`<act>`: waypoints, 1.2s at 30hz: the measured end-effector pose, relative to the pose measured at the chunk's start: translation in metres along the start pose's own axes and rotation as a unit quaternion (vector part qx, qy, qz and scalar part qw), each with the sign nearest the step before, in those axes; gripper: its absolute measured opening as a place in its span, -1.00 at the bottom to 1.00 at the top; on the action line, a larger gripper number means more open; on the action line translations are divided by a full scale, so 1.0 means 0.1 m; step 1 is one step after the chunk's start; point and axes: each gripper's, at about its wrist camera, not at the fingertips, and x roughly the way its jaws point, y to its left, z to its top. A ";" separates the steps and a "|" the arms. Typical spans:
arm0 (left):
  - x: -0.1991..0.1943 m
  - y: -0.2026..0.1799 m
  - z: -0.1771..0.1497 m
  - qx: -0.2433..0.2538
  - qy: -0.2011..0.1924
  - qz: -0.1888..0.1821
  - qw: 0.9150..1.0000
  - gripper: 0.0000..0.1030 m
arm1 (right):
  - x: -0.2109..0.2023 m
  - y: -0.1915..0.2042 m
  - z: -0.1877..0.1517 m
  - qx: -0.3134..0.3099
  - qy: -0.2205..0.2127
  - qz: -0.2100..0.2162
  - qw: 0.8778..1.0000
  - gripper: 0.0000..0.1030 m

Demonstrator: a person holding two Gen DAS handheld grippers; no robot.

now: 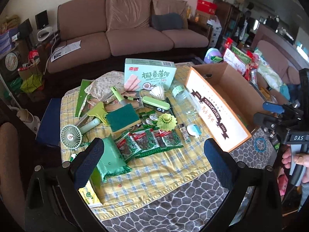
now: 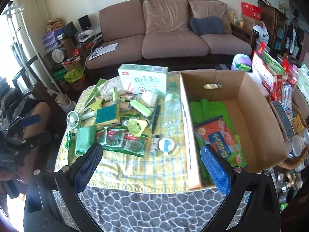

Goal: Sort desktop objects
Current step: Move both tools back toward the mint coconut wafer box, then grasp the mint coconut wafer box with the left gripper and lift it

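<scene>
A living room with a brown sofa lies behind the work surface: a table with a grey pebble-pattern cover, overlaid by a yellow checked cloth. The cardboard box stands at 3 o'clock of the clutter, open at the top, already containing a green bag and an orange packet.

Handling notes, largest item first:

- Biscuit box, at 12 o'clock of the pile — likely light, stiff card; grip across the narrow faces.
- Clear plastic bottle, lying just beside the box wall — apparently empty, slippery, crushable; grip at mid-body with moderate force.
- Sponge, centre — soft, compressible; take it by the edges.
- Green soft pack, at 7 o'clock — pliable; pinch one end.
- Snack sachets — thin, slippery film; pinch a sealed edge.
- Hand fan, at 9 o'clock — the grille looks fragile; hold the handle.
- Yellow shuttlecock — very light, easily deformed; grip the base.

The left gripper and right gripper both hover above the near table edge, jaws spread wide, holding nothing.
</scene>
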 end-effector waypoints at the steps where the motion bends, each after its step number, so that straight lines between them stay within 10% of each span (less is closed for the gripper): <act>1: 0.02 0.10 0.01 -0.003 -0.001 0.004 1.000 1.00 | 0.04 0.04 0.02 -0.003 -0.001 0.003 1.000 0.99; 15: 1.13 1.01 0.59 -0.010 -0.011 -0.001 1.000 1.00 | 1.10 0.17 0.68 0.008 -0.040 0.068 0.997 0.99; 36: 3.05 0.94 1.45 0.052 -0.021 -0.033 0.998 1.00 | 2.69 -0.49 1.50 0.107 -0.053 0.068 0.991 0.99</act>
